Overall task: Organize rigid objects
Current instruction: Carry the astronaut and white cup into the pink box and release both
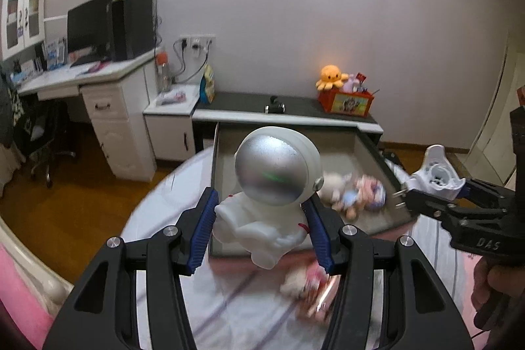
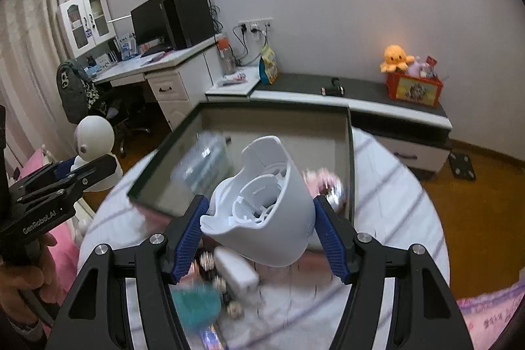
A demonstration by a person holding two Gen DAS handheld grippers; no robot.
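Above the grey box (image 1: 367,159), both grippers angled downward, each loaded
Left gripper (image 1: 262,228) clamps upright astronaut figure (image 1: 272,195), visor facing camera; right gripper (image 2: 259,232) clamps tilted white shell (image 2: 272,205), hollow side facing camera

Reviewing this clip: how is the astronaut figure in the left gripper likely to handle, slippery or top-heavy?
The astronaut figure looks like stiff, glossy plastic, so it probably won't flex but may slip against the fingers. Its helmet is large above a small body, held low, so it could well tip forward. Likely hollow and light, though that is uncertain.
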